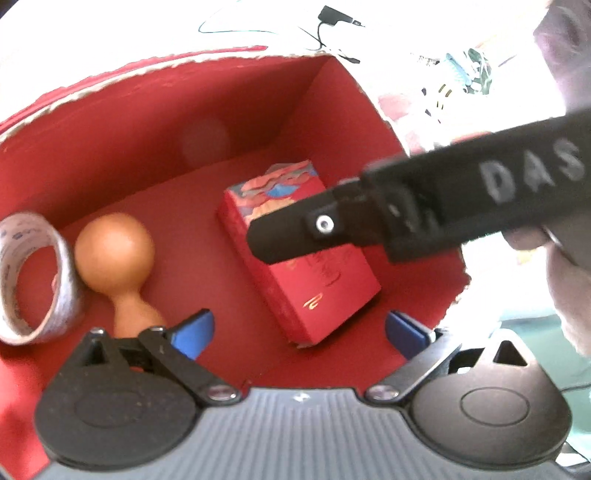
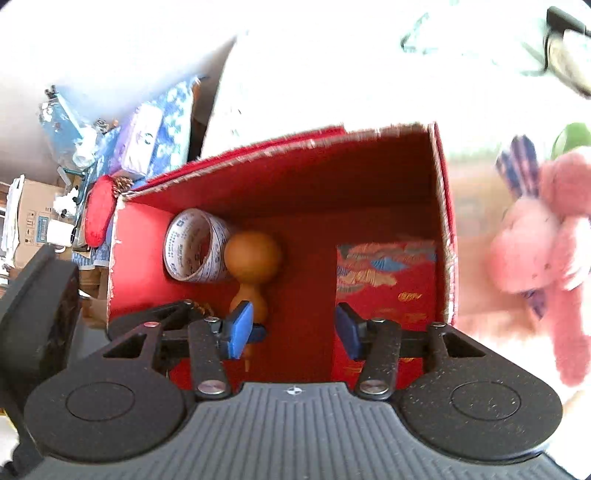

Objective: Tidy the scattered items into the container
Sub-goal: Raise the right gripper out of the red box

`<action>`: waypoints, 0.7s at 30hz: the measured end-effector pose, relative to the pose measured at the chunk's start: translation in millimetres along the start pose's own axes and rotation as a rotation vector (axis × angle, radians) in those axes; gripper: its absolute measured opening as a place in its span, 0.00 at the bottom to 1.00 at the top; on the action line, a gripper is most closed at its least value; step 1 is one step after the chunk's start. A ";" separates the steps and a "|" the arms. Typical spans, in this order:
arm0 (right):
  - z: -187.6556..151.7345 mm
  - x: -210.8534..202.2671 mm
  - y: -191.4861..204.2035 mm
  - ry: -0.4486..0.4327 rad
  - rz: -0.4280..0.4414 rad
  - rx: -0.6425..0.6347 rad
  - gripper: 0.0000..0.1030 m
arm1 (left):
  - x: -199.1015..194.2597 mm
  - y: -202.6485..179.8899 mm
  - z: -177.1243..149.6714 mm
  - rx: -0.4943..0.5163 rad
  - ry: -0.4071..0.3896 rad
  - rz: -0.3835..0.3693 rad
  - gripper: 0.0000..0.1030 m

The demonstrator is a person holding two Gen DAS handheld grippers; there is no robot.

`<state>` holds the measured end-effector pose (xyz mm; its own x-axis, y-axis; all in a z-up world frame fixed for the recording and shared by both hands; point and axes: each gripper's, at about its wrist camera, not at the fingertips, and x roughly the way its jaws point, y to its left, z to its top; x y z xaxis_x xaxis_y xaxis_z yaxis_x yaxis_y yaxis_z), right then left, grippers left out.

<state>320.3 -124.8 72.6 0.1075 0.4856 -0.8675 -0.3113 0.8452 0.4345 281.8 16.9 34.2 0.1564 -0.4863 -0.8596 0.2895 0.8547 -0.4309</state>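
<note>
The left tongs [image 1: 297, 330] hang over an open red box [image 1: 110, 147], their blue pads spread wide with nothing between them. On the box floor lie a red printed carton [image 1: 314, 295], a tan gourd-shaped wooden piece [image 1: 116, 254] and, touching it on the left, a roll of printed tape [image 1: 55, 258] standing on edge by the wall. The right tongs [image 1: 280, 240] reach in from the right, one black finger above the carton. Beyond the torn rim, black cables [image 1: 332, 18] lie on the bright surface [image 1: 129, 22].
</note>
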 end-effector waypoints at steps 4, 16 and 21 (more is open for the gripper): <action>-10.4 -12.0 1.3 -0.100 -0.077 -0.067 0.51 | 4.5 -9.8 3.8 -0.008 -0.031 0.016 0.95; -37.1 -26.1 -13.7 -0.225 -0.083 -0.041 0.49 | -20.1 -19.2 -24.7 -0.123 -0.182 0.296 0.96; -46.2 -25.1 -7.3 -0.257 -0.083 -0.073 0.49 | -28.8 -28.5 -33.5 -0.152 -0.244 0.462 0.97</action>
<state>276.2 -153.5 79.9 0.3685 0.4637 -0.8057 -0.3574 0.8708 0.3377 237.3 12.6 62.0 0.4551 -0.0667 -0.8879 0.0020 0.9973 -0.0739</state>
